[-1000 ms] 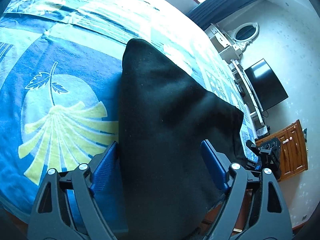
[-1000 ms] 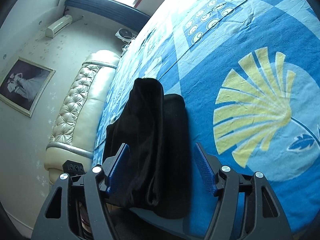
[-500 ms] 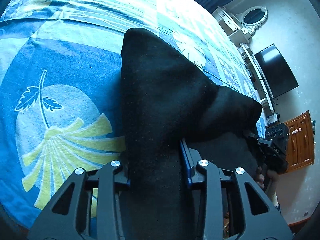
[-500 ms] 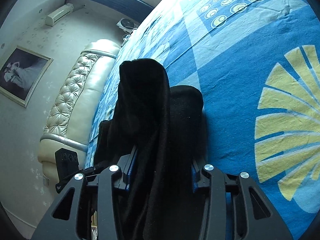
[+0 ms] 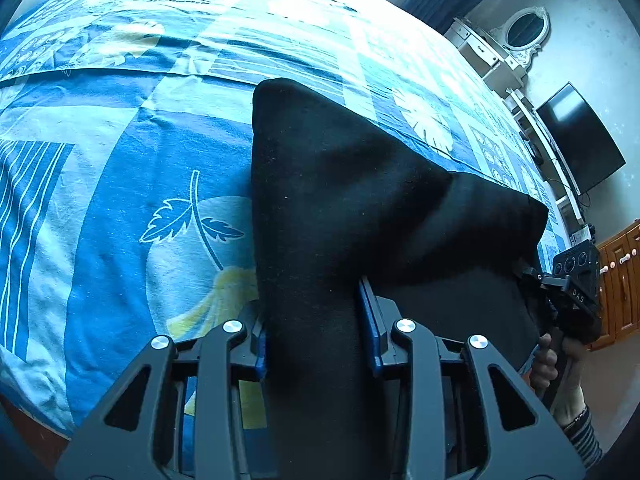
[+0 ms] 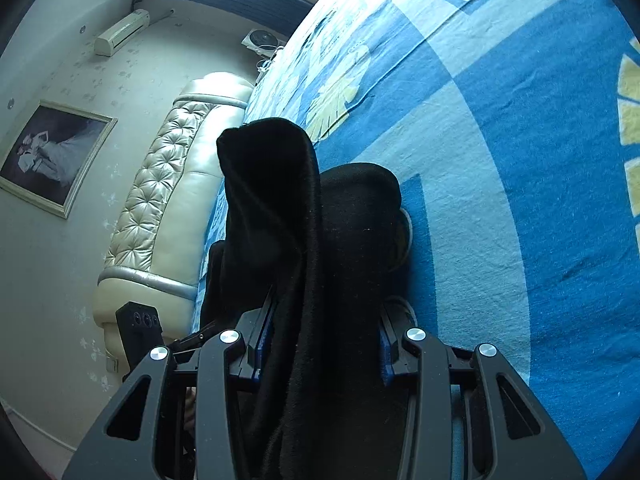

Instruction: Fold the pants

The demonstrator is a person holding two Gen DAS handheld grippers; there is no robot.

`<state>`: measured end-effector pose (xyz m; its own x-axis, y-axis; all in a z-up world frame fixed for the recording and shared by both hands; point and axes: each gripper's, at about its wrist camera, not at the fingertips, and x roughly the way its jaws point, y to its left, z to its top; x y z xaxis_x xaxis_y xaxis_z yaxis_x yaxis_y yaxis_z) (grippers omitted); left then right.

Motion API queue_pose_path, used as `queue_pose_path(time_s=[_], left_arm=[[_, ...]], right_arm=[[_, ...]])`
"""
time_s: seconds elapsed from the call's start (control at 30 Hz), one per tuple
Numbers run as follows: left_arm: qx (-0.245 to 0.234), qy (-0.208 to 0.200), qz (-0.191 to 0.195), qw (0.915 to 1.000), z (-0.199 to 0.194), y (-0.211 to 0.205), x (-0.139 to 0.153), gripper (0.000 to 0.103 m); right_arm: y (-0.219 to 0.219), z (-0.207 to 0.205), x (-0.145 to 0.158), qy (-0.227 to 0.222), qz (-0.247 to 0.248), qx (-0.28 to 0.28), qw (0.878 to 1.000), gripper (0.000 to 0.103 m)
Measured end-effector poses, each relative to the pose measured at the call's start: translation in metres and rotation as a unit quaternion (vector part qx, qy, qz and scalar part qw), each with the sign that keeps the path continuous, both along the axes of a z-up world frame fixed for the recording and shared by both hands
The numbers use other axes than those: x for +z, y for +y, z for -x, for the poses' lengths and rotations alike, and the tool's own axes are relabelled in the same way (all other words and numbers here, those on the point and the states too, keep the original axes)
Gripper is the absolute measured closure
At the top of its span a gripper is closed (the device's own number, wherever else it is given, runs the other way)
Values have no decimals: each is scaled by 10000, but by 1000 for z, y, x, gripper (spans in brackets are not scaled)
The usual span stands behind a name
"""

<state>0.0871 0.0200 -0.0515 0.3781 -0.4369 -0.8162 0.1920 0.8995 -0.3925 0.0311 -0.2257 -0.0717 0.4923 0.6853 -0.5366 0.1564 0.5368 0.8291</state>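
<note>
Black pants (image 5: 340, 200) lie bunched at the near edge of a bed covered by a blue patterned sheet (image 5: 120, 152). My left gripper (image 5: 314, 328) is shut on a thick fold of the pants, whose cloth rises in a peak beyond the blue pads. In the right wrist view the same pants (image 6: 280, 200) stand up in a tall fold, with my right gripper (image 6: 324, 336) shut on the cloth. At the right edge of the left wrist view a hand holds the other gripper's handle (image 5: 576, 284).
A cream tufted headboard (image 6: 160, 208) and a framed picture (image 6: 48, 156) are to the left in the right wrist view. A dresser with an oval mirror (image 5: 524, 32), a dark TV (image 5: 580, 140) and a wooden cabinet (image 5: 624, 276) line the far wall.
Both grippers went from open around the pants to shut on the cloth. The fabric now bunches up higher, and the right gripper has moved further onto the bed.
</note>
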Motion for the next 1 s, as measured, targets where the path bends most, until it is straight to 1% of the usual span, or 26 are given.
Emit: queue_pose_path(time_s=[0.1,0.27,0.63,0.73,0.8,0.83,0.87,0.9,0.97,1.0], left_arm=[[-71,-135,-187,9997,1,-7,0,67],[-14,-90,-90,9999,0,-4,-3,65],[10,-92,-85,9999,0,-5,-3,64],[-26,-116,-78,9999,0,-5,-3,62],[-147,-208,11,9997,1,-5,-2,54],[-228,-218,143,9994,2,-3,-2,50],[-286,-207,308,9989,1,1,-2,39],[-278,-221,476,9982,0,6,-1,33],[-151,-281,798,9963,-2,20,2,28],[-99,-300,958,9949,-5,26,5,27]], right_arm=[[1,2,0,-20,-15,-35,10000,63],[1,3,0,-98,-52,-97,9999,64],[2,1,1,-143,-81,-146,9998,64],[1,2,1,-152,-136,-148,9997,63],[0,2,2,-167,-223,-147,9995,59],[-1,2,3,-150,-235,-108,9996,56],[-2,1,5,-131,-212,-40,9997,54],[-3,2,9,-121,-143,11,9998,50],[-8,4,19,-199,75,-11,9998,38],[-13,4,25,-282,163,-59,9995,36]])
